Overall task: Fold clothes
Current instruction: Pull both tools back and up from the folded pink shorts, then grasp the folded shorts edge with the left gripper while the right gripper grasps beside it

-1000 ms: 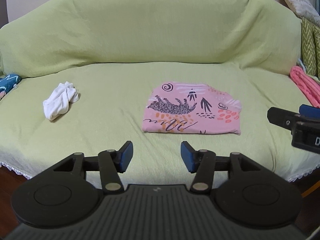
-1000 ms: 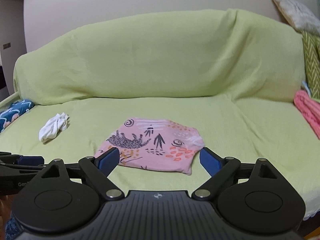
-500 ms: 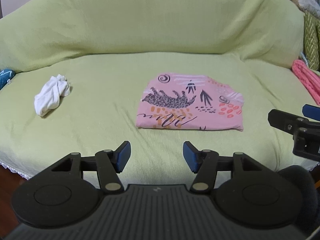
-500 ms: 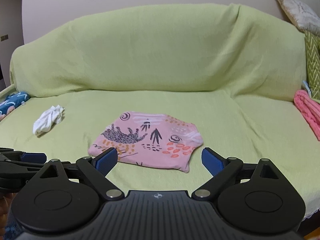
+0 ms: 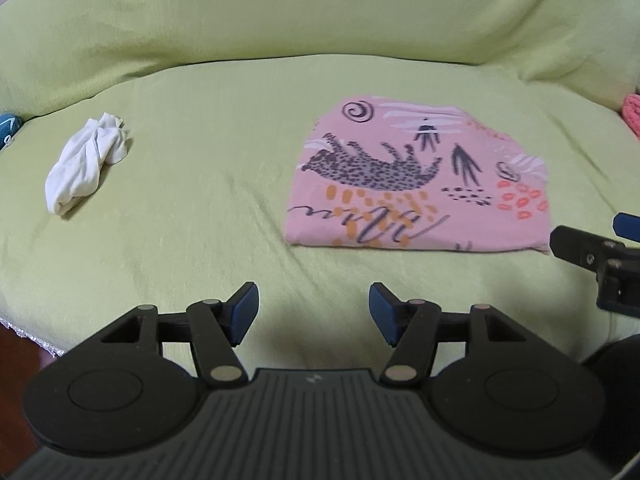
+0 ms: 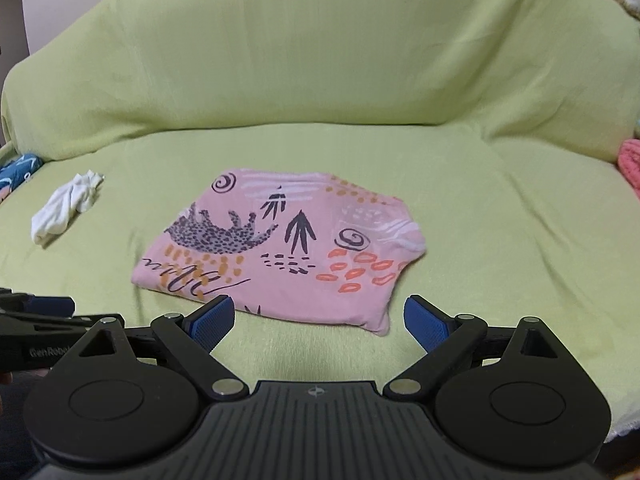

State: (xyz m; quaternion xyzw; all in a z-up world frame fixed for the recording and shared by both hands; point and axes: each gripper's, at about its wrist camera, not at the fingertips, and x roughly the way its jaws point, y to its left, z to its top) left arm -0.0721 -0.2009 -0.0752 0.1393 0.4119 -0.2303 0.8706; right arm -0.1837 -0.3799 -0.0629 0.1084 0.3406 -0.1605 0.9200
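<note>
The white cloth (image 5: 86, 162) lies bunched at the far left, well apart from the pink printed shirt (image 5: 416, 180) folded at the middle of the green couch (image 5: 200, 240). A shallow pinch could lift only its top layer and spoil the fold. The left gripper (image 5: 313, 312), tilted down, has just been opening, nothing between its jaws; the right gripper (image 6: 319, 322) is spread wide and empty before the shirt's near edge.

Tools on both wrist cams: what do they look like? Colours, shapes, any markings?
Both match: the left tool and the right tool are matte black, with two round discs flanking a ribbed centre plate bearing a small logo. Linkage arms with silver pivot pins carry ridged blue pads. The side of the left tool, seen from the right wrist, shows white lettering, partly cut off. No cables visible.
</note>
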